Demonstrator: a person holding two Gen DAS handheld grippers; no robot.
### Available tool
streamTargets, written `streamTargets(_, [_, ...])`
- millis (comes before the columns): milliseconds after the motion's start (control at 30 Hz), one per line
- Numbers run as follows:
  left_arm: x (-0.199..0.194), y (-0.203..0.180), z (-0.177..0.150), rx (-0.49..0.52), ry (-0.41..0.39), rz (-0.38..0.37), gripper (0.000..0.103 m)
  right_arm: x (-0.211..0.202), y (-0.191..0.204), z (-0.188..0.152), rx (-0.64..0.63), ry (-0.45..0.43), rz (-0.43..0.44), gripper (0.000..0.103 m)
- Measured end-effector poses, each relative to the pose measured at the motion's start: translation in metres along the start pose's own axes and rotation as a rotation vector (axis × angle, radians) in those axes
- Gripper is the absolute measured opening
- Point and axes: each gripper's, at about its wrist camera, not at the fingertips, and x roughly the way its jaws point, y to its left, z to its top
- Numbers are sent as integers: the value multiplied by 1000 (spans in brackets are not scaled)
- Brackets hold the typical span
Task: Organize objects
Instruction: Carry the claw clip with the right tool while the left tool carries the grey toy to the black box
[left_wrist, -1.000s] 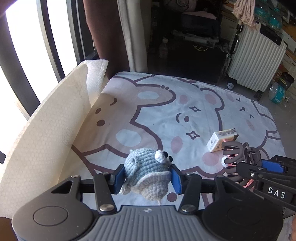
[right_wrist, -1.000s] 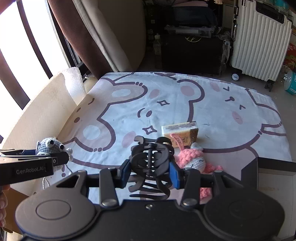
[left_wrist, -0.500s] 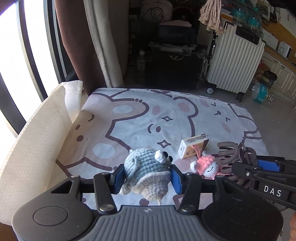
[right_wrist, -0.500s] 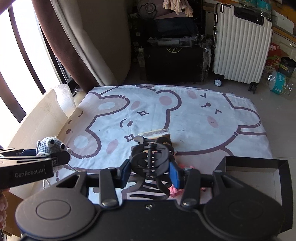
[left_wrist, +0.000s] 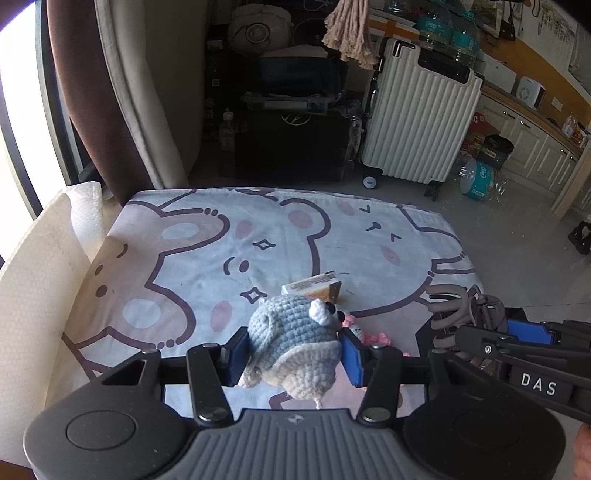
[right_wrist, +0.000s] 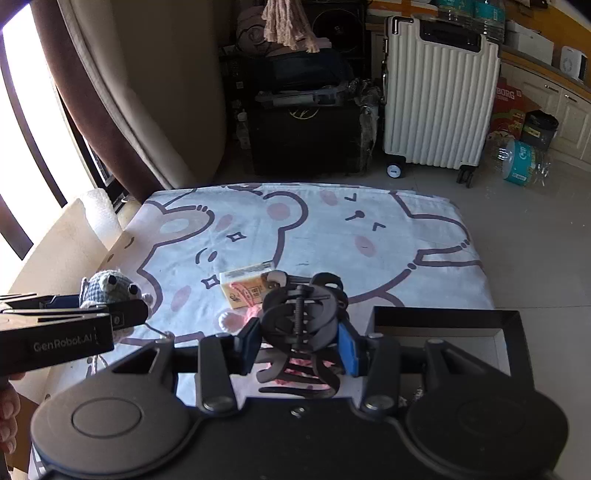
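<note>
Drawn back and up from the bear-print cloth (left_wrist: 258, 229) since a second ago, both loads kept.

Left view: left gripper (left_wrist: 293, 349) clamped on blue crochet toy (left_wrist: 291, 332); pink toy (left_wrist: 365, 334) at 3 o'clock half hidden; small box (left_wrist: 314, 290) at 12.

Right view: right gripper (right_wrist: 299, 345) clamped on black hair claw (right_wrist: 301, 314), covering pink toy; black tray (right_wrist: 443, 319) at 3 o'clock, contents hidden.

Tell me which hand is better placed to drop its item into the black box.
Right. Its tool, shut on the black hair claw, is beside the black box; the left tool with the crochet toy sits farther away.
</note>
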Motion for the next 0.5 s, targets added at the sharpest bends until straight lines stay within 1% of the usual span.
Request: streamTargets(500, [4, -46, 0, 47, 4, -61, 52, -22, -55, -13, 52, -12, -88, 45])
